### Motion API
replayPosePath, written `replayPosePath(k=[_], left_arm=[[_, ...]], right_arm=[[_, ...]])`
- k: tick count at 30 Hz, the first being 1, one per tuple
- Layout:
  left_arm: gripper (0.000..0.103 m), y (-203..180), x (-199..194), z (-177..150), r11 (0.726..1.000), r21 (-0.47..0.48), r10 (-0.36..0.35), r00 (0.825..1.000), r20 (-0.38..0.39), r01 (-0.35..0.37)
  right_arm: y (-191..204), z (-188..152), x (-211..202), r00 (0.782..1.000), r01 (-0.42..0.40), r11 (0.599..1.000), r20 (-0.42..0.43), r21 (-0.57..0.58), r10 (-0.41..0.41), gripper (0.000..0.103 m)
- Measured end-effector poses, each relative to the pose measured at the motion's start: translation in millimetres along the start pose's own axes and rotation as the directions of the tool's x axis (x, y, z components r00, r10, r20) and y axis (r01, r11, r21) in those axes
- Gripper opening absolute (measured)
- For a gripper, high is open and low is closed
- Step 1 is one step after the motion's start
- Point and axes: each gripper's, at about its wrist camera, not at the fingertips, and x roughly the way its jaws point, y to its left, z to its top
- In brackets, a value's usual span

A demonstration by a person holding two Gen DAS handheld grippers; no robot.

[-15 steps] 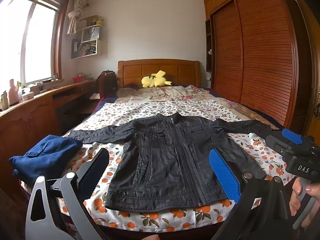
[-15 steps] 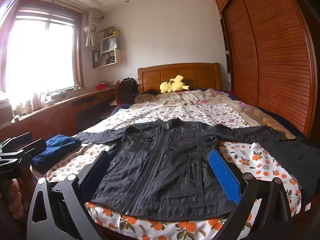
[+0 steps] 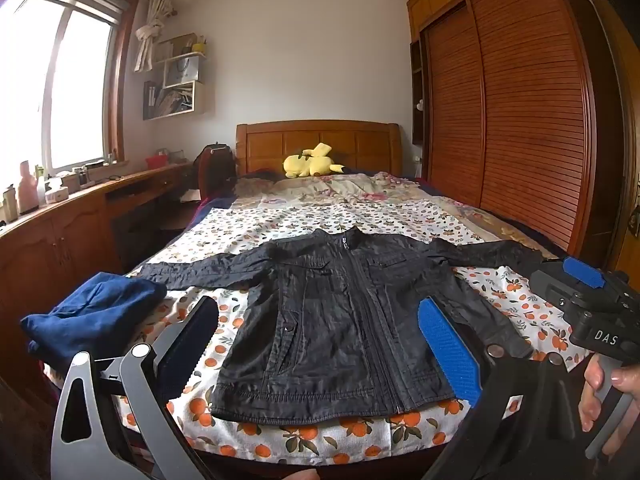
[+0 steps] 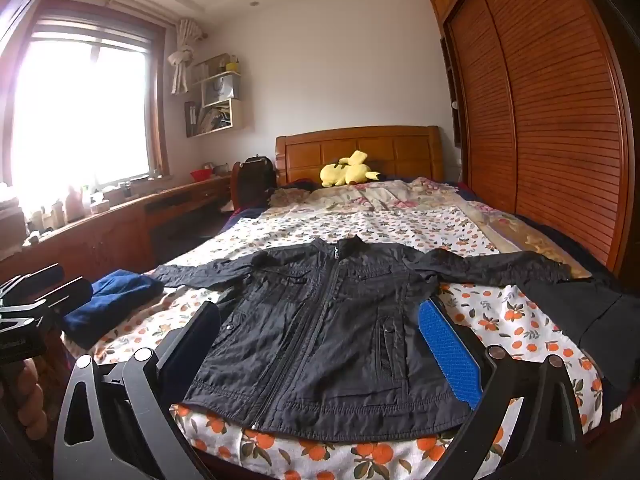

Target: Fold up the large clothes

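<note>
A black zip-up jacket (image 3: 344, 328) lies front up near the foot of the bed (image 3: 320, 216), zipped, both sleeves stretched out sideways. My left gripper (image 3: 320, 344) hovers short of its hem, open, with nothing between the fingers. At the right of the left wrist view, a hand holds my right gripper (image 3: 560, 276) off the bed's right corner. In the right wrist view the jacket (image 4: 328, 340) fills the middle. My right gripper (image 4: 320, 344) stands open and empty before the hem. My left gripper (image 4: 60, 284) shows at the far left.
A folded blue garment (image 3: 96, 312) sits on the bed's left corner. A dark garment (image 4: 592, 312) drapes over the right edge by the sleeve end. A yellow plush toy (image 3: 312, 160) lies at the headboard. A wooden wardrobe (image 3: 520, 120) lines the right side and a desk (image 3: 60, 216) the left.
</note>
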Motion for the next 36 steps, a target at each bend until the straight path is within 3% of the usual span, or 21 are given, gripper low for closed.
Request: replayPosePath(k=[36], left_arm=[[0.101, 0.7, -6.0, -1.3, 1.0, 0.005, -0.005, 1.0, 0.008, 0.005]], right_arm=[[0.2, -3.9, 1.8, 1.0, 0.002, 1.0, -0.006, -0.001, -0.002, 0.096]])
